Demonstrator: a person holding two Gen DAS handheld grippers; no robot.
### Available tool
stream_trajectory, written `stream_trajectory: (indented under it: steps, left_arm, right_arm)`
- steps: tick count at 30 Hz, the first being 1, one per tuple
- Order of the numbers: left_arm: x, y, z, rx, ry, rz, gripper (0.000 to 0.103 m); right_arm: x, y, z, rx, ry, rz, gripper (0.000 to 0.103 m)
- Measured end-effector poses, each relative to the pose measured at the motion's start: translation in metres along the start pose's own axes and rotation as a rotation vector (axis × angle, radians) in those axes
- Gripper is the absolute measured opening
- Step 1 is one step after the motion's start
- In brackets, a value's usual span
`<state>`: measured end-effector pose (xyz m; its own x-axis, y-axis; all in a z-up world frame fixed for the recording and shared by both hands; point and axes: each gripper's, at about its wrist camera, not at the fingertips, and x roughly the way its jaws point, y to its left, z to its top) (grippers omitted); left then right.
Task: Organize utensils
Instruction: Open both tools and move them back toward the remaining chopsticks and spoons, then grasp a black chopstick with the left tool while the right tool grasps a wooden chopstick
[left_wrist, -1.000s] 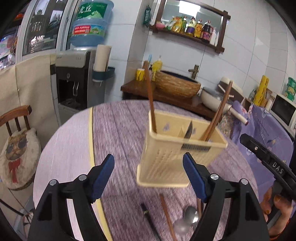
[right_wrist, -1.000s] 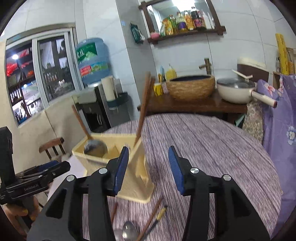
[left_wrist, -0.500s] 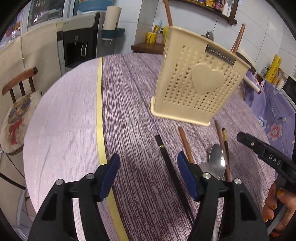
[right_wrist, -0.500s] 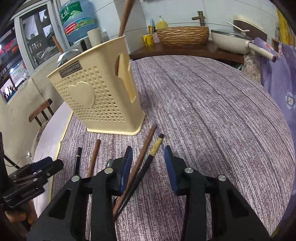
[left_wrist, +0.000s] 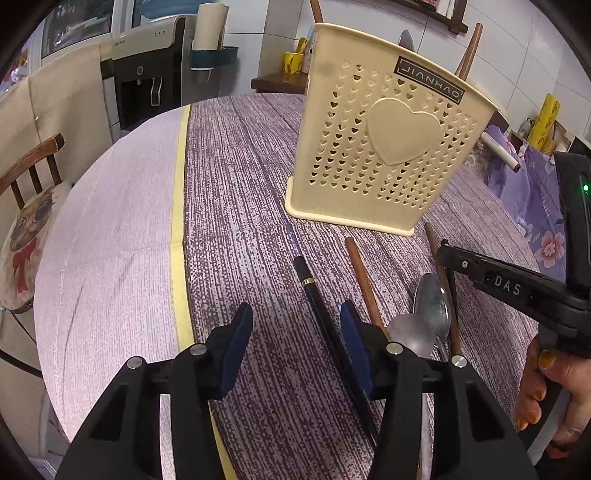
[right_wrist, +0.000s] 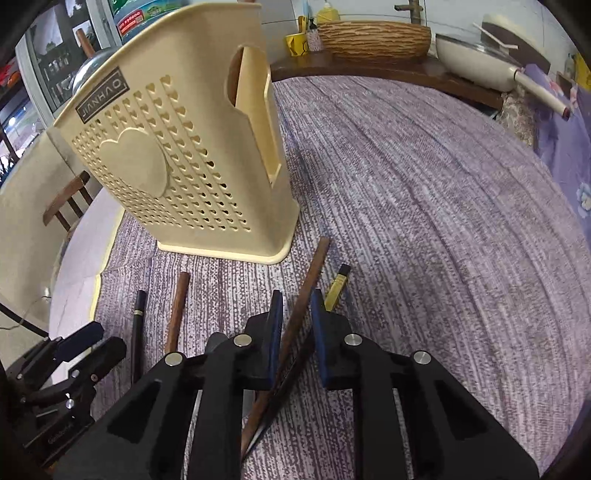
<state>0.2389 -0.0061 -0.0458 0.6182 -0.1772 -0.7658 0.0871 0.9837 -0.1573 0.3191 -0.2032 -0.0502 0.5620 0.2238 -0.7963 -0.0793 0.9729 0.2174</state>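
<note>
A cream perforated utensil holder (left_wrist: 384, 147) (right_wrist: 184, 162) with a heart stands on the purple table and holds several utensils. Before it lie a black chopstick (left_wrist: 317, 299) (right_wrist: 137, 332), a brown wooden chopstick (left_wrist: 364, 280) (right_wrist: 177, 310), another brown chopstick (right_wrist: 306, 291), a yellow-tipped black chopstick (right_wrist: 338, 286) and two metal spoons (left_wrist: 424, 317). My left gripper (left_wrist: 295, 332) is open low over the table, its right finger by the black chopstick. My right gripper (right_wrist: 295, 332) is nearly closed, its jaws either side of the brown chopstick; contact is unclear.
A pale cloth strip with a yellow edge (left_wrist: 177, 229) covers the table's left part. A wooden chair with a dog cushion (left_wrist: 26, 221) stands left. A water dispenser (left_wrist: 144, 85), a woven basket (right_wrist: 373, 37) and a pan (right_wrist: 476, 62) are behind the table.
Both grippers have dropped from above the holder to the table in front of it. The right jaws have narrowed around the brown chopstick; the left jaws have narrowed a little.
</note>
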Motion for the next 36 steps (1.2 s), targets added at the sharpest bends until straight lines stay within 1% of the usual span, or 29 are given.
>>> stream_trajectory:
  steps: [1, 4, 6, 16, 17, 21, 24, 27, 29, 32, 36]
  left_arm:
    - [0.0, 0.001, -0.001, -0.001, 0.002, -0.001, 0.049]
    - [0.002, 0.0, 0.0, -0.003, 0.009, 0.003, 0.049]
    - [0.003, 0.001, 0.0, -0.003, 0.014, 0.0, 0.048]
    - [0.009, -0.008, 0.002, 0.016, 0.032, -0.002, 0.045]
    - [0.01, -0.009, 0.003, 0.018, 0.032, 0.002, 0.043]
    - [0.014, -0.016, 0.005, 0.039, 0.037, 0.038, 0.034]
    - [0.017, -0.026, 0.005, 0.066, 0.044, 0.051, 0.032]
    - [0.019, -0.034, 0.003, 0.104, 0.036, 0.082, 0.029]
    - [0.02, -0.036, 0.003, 0.11, 0.027, 0.103, 0.026]
    - [0.02, -0.036, 0.004, 0.112, 0.03, 0.115, 0.022]
    - [0.021, -0.039, 0.004, 0.133, 0.026, 0.139, 0.02]
  right_arm:
    - [0.002, 0.0, 0.0, 0.0, 0.005, 0.006, 0.017]
    - [0.007, 0.002, 0.002, -0.02, 0.009, -0.028, 0.016]
    - [0.01, 0.001, 0.003, -0.007, 0.021, -0.039, 0.015]
    - [0.016, 0.005, 0.011, -0.022, 0.016, -0.077, 0.015]
    - [0.017, 0.006, 0.01, -0.026, 0.014, -0.083, 0.015]
    - [0.018, 0.012, 0.011, -0.03, 0.007, -0.106, 0.015]
    - [0.019, 0.017, 0.01, -0.035, -0.003, -0.122, 0.015]
    - [0.019, 0.021, 0.011, -0.037, -0.009, -0.13, 0.015]
    - [0.019, 0.02, 0.012, -0.032, -0.013, -0.129, 0.013]
    - [0.02, 0.019, 0.013, -0.031, -0.016, -0.137, 0.012]
    - [0.023, 0.023, 0.013, -0.062, -0.025, -0.171, 0.012]
